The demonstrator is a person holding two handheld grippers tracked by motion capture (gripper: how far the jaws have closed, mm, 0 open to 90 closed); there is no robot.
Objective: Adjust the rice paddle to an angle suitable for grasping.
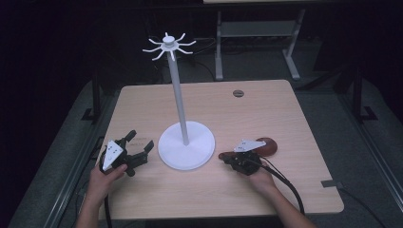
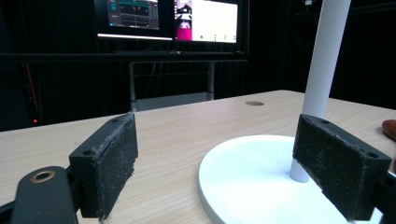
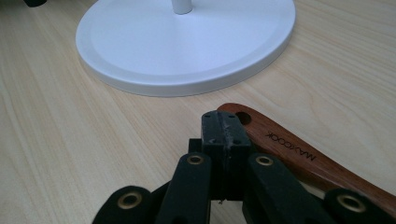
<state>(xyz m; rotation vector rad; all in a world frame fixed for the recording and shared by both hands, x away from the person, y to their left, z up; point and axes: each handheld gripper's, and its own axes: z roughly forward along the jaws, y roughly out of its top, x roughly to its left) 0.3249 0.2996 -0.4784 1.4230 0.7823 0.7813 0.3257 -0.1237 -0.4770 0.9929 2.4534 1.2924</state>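
A white stand rises from a round base [image 1: 186,147] at mid-table, and its pole [image 1: 179,99] is topped by a ring of hooks [image 1: 168,45]. A brown wooden spoon [image 1: 266,146] lies right of the base, its handle pointing toward the base. My right gripper [image 1: 227,156] rests low over that handle. In the right gripper view its jaws [image 3: 225,130] are shut on each other, with the handle [image 3: 289,149] lying just beside them on the table. My left gripper [image 1: 141,140] stands open left of the base, with nothing between its pads [image 2: 112,163]. The base [image 2: 247,182] lies ahead of it.
A round cable hole [image 1: 238,93] sits near the table's far edge. A grey tape patch [image 1: 331,183] marks the near right corner. Lit monitors [image 2: 168,18] stand beyond the table, and a metal table frame [image 1: 256,42] stands behind it.
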